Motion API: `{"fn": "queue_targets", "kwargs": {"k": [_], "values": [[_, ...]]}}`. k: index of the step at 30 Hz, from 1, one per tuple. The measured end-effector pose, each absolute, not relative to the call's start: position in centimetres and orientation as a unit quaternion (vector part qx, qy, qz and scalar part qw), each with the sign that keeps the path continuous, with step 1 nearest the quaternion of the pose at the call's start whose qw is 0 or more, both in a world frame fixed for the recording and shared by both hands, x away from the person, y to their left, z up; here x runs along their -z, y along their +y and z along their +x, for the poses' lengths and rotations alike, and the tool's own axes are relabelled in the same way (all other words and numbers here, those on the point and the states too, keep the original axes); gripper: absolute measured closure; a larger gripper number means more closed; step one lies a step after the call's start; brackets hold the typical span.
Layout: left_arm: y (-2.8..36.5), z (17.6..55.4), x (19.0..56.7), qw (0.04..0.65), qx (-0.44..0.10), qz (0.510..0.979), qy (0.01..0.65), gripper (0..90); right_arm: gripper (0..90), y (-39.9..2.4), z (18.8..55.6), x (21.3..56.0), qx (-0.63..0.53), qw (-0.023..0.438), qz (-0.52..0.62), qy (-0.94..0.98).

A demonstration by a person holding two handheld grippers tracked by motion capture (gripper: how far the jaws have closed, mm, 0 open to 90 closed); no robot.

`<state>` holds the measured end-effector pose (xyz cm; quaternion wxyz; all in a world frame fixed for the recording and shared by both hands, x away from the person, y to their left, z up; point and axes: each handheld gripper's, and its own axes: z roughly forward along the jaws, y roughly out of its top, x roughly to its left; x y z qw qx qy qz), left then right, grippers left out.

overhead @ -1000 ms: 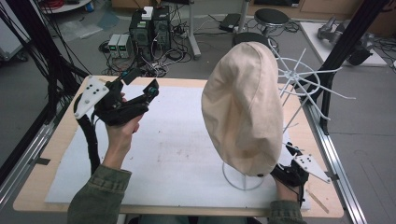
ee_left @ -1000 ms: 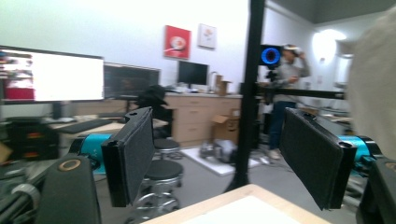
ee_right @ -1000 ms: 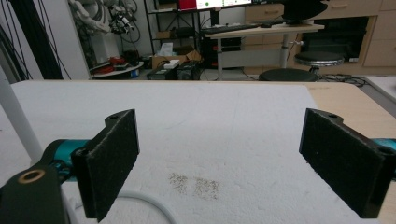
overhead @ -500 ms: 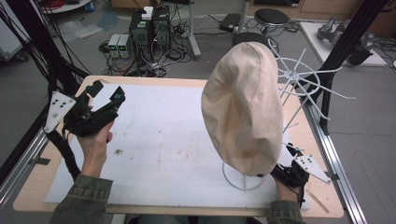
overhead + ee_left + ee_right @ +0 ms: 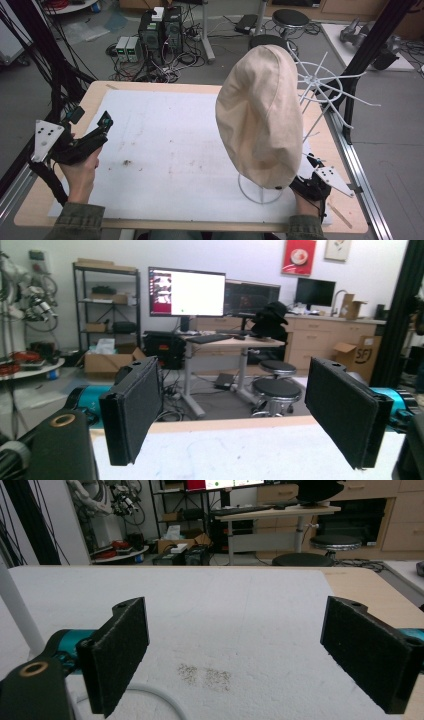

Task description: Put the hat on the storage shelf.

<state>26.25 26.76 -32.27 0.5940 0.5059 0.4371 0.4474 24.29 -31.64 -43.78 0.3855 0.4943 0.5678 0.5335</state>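
A cardboard box [image 5: 356, 354] beside the cabinets reads "SF"; nothing else is legible.

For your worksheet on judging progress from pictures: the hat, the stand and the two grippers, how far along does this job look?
Done: the beige hat hangs on the white wire stand, whose ring base sits on the white mat. In hand: nothing; the left gripper at the table's left edge and the right gripper by the stand's base are both open and empty. Left: unclear, perhaps only withdrawing.

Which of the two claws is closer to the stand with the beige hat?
The right claw, low at the table's near right corner beside the stand's wire base ring. The left claw is across the white mat at the left edge.
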Motion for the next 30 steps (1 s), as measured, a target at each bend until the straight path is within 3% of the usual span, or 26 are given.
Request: {"fn": "queue_targets", "kwargs": {"k": [13, 30], "values": [[28.2, 24.4, 35.9, 0.557, -0.478, 0.515, 0.443, 21.4, 11.2, -31.7, 24.3, 43.8, -0.534, 0.384, 0.494, 0.569], [31.1, 22.8, 40.6, 0.536, -0.476, 0.503, 0.482, 21.5, 11.2, -31.8, 24.3, 43.9, -0.531, 0.379, 0.494, 0.574]]}}
